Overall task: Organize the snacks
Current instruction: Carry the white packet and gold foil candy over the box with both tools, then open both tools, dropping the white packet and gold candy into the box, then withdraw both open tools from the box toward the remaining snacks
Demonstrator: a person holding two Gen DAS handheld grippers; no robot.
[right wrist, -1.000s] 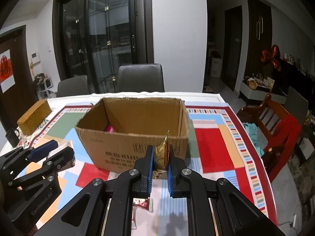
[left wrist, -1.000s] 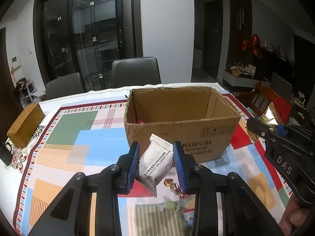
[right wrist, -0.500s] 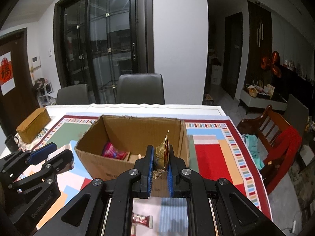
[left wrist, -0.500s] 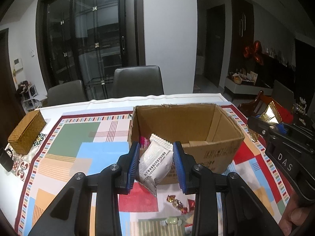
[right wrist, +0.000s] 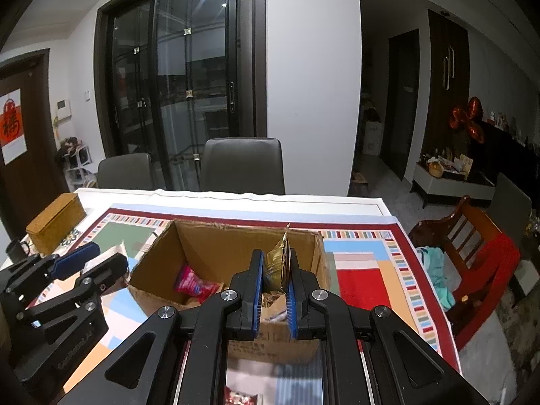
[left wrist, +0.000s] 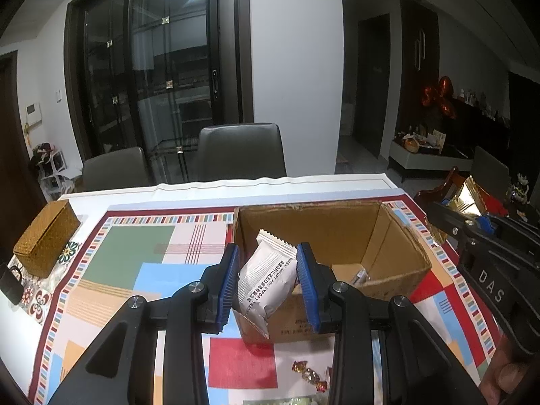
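An open cardboard box (left wrist: 388, 290) (right wrist: 155, 293) stands on the patterned tablecloth. My left gripper (left wrist: 268, 281) is shut on a white snack packet (left wrist: 265, 281) and holds it over the box's near left corner. My right gripper (right wrist: 274, 287) is shut on a gold snack packet (right wrist: 277, 265) and holds it above the box's near wall. A pink packet (right wrist: 194, 283) lies inside the box, with a small pale packet (left wrist: 357, 275) on a flap. The right gripper shows in the left wrist view (left wrist: 472, 222); the left shows in the right wrist view (right wrist: 87, 263).
Wrapped candies (left wrist: 308, 374) and a pale green packet (left wrist: 287, 401) lie on the cloth in front of the box. A woven brown box (left wrist: 45, 236) and a dark mug (right wrist: 17, 249) sit at the table's left. Grey chairs (left wrist: 241, 152) stand behind; a wooden chair (right wrist: 472, 236) stands right.
Both grippers have risen and moved forward with their packets, from in front of the box to over its near rim. The box's inside now shows.
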